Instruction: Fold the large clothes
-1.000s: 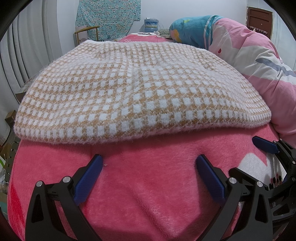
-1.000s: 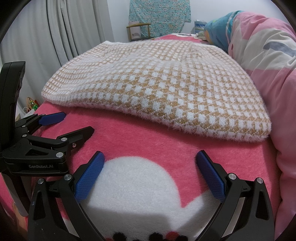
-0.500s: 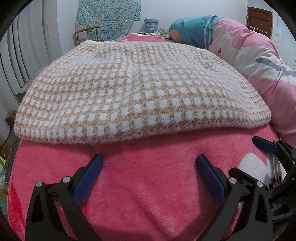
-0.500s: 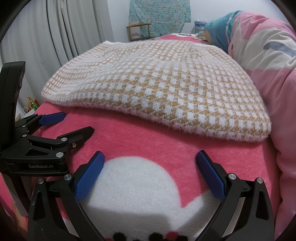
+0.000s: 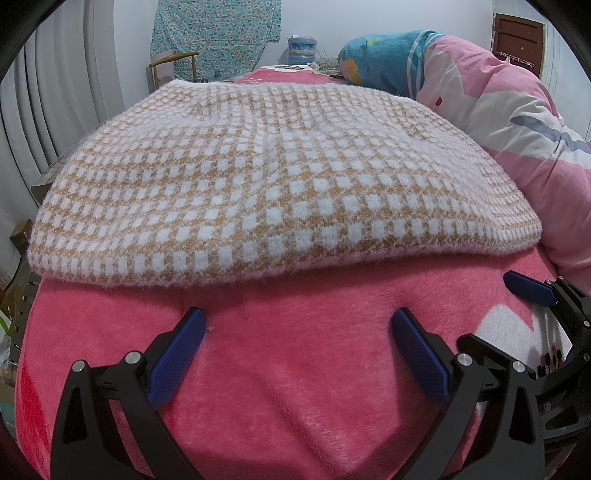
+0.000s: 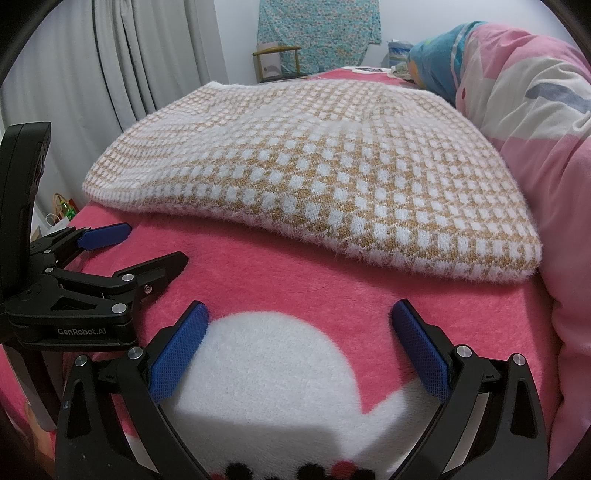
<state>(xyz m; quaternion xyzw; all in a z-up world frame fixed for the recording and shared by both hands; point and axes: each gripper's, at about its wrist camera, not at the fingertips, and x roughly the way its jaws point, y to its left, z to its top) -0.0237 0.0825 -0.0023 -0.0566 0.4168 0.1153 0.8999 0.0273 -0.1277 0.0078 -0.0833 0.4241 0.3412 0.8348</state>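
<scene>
A fuzzy tan-and-white checked sweater [image 5: 258, 177] lies spread flat on a pink fleece blanket [image 5: 295, 369]; it also shows in the right wrist view [image 6: 314, 166]. My left gripper [image 5: 295, 343] is open and empty, resting on the blanket just short of the sweater's near hem. My right gripper [image 6: 299, 343] is open and empty, over a white patch of the blanket, near the hem's right part. Each gripper shows in the other's view: the right gripper [image 5: 535, 295] at the right edge, the left gripper [image 6: 122, 247] at the left.
A rolled pink and teal duvet [image 5: 498, 122] lies along the sweater's right side. Grey curtains [image 6: 110, 66] hang at the left. A chair [image 6: 277, 61] and a hanging teal floral cloth [image 5: 218, 33] are at the far end.
</scene>
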